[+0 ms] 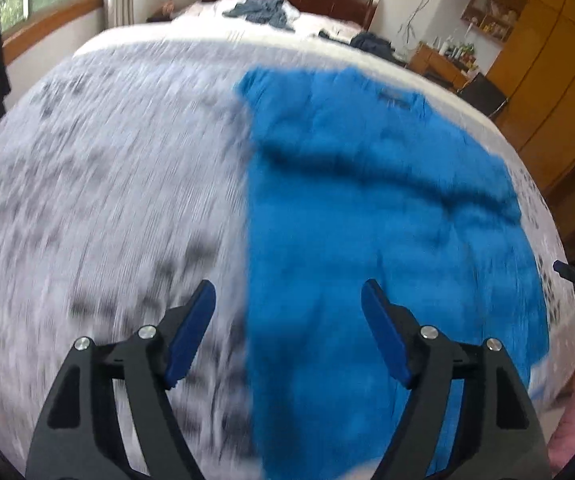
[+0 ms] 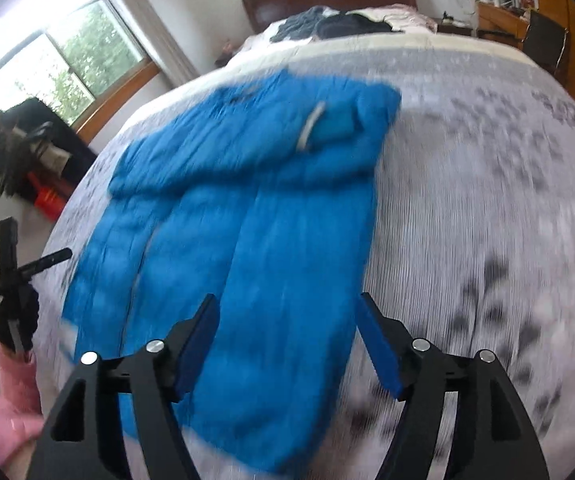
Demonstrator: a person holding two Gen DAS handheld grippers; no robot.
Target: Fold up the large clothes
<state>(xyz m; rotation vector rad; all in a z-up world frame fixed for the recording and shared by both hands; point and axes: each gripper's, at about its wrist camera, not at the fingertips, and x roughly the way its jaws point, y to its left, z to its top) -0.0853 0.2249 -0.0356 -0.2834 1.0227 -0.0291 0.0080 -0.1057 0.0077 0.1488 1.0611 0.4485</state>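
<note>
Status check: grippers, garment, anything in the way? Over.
Left gripper open, empty. Right gripper open, empty. Blue garment flat on the patterned bedspread, partly folded, not gripped. Nothing on it; frames motion-blurred.

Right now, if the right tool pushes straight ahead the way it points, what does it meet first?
Most likely the blue garment: the open right tool points onto its near panel, with nothing between. Motion blur leaves depth unclear.

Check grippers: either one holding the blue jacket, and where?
Nothing held. Left gripper and right gripper are both open above the blue jacket.
</note>
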